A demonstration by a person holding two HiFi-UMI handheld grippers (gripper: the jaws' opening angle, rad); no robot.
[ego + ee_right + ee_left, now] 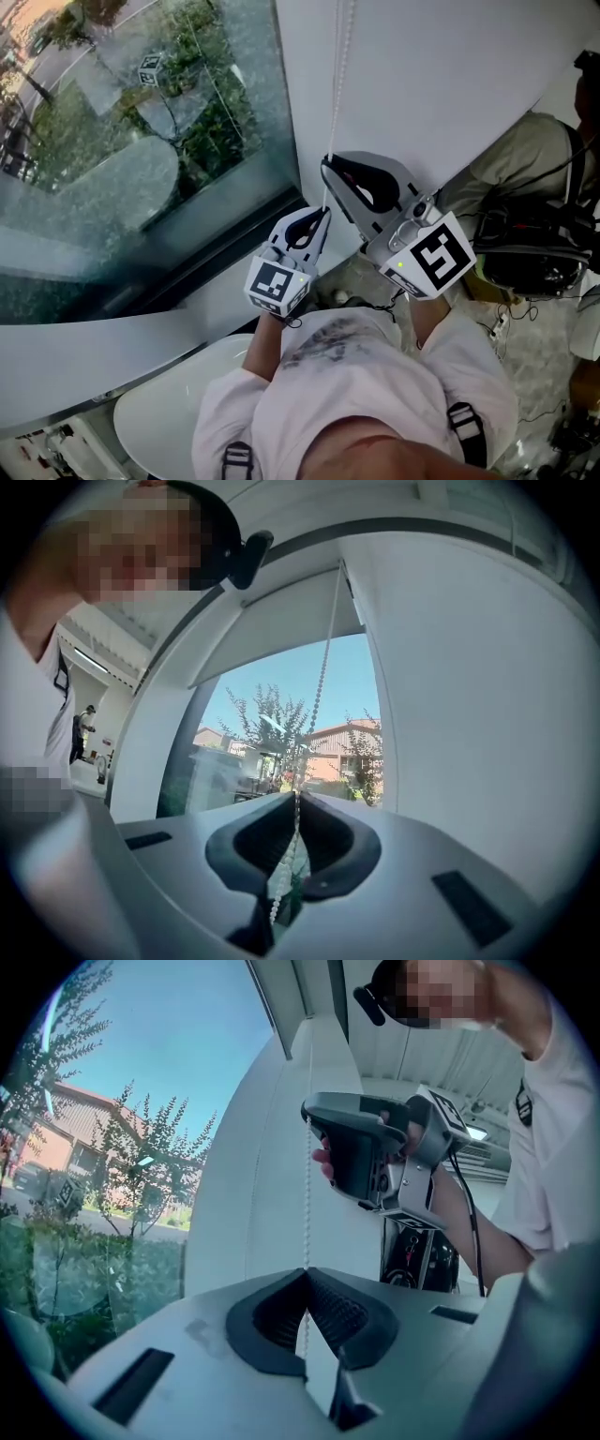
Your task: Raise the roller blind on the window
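Observation:
A white bead chain (341,75) hangs down the white window frame beside the glass. Both grippers are on it, one above the other. My right gripper (327,167) is the upper one, its jaws shut on the chain (322,686), with loose beads trailing behind the pads (281,892). Just below, my left gripper (323,214) is also shut on the chain (307,1194), which runs taut up from its tips (305,1274). In the left gripper view the right gripper (307,1115) shows higher on the chain. The roller blind's (281,621) lower edge sits high in the window.
The window glass (141,141) fills the left, with trees and buildings outside. Beneath the sill (94,347) stands a white rounded surface (178,403). Another person (525,159) with black gear (525,248) is close at the right.

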